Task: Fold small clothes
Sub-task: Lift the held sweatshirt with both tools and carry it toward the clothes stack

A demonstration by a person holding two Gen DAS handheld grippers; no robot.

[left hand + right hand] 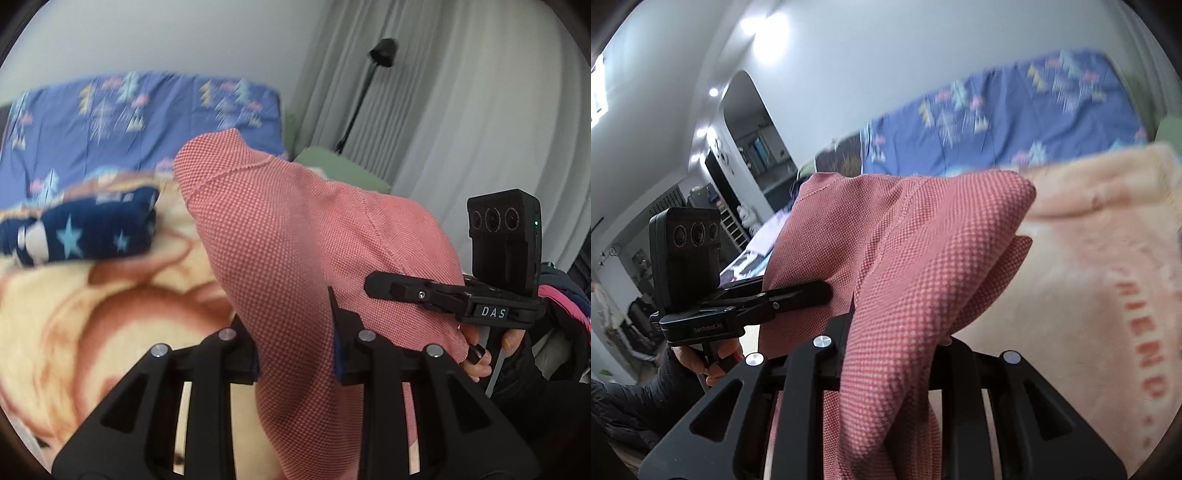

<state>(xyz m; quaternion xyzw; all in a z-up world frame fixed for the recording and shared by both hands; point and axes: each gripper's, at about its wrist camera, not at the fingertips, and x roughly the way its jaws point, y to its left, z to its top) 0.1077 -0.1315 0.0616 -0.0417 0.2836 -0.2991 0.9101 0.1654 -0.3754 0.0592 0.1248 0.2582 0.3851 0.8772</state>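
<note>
2 grippers, left gripper [295,354] and right gripper [890,354], pinch pink garment [295,229]

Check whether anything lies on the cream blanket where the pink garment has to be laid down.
The pink garment hangs lifted in both tongs. A folded navy star-print cloth lies on the cream blanket to one side; the stretch below looks bare.

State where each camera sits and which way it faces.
Left wrist: on the left gripper, facing the bed's cream blanket; right gripper and a hand show.
Right wrist: on the right gripper, facing the blanket and doorway; left gripper shows.
Shared: pink garment, clamped by both.
</note>
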